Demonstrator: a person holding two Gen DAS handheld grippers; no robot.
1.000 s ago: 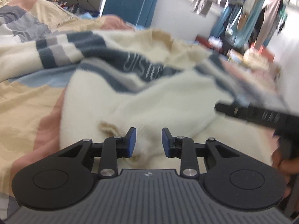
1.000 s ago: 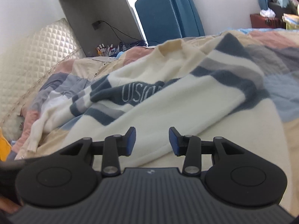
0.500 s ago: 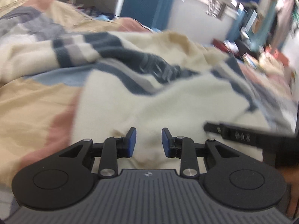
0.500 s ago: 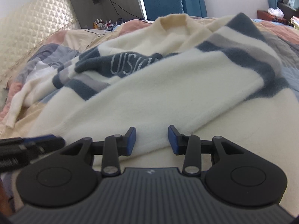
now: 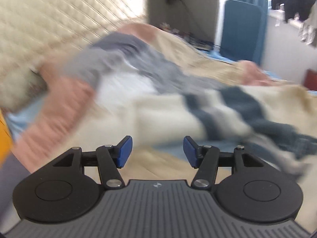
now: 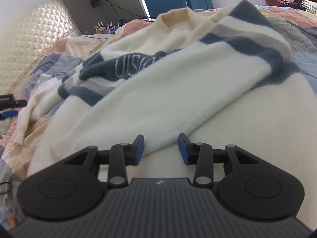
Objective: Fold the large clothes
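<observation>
A cream sweater (image 6: 158, 91) with blue and grey stripes and pale lettering lies spread on the bed, one sleeve folded across its body. My right gripper (image 6: 160, 148) hovers low over the folded sleeve's near edge, jaws apart, pads not pressing the cloth. The blurred left wrist view shows the sweater's striped part (image 5: 227, 107) to the right. My left gripper (image 5: 157, 151) is above the bedspread with its jaws opening and nothing between them. It also shows at the left edge of the right wrist view, left gripper (image 6: 10, 107), near the sweater's trailing left cuff (image 6: 19, 136).
A patchwork bedspread (image 6: 59, 47) in peach, grey and blue covers the bed. A quilted cream headboard (image 5: 65, 19) stands at the left. Behind are a blue chair (image 5: 241, 29), a wall socket with cable (image 6: 95, 1) and small bottles (image 6: 103, 26).
My left gripper swung left off the sweater's body toward the headboard side and its jaws widened. The right gripper sank slightly toward the folded sleeve and stays as wide as before.
</observation>
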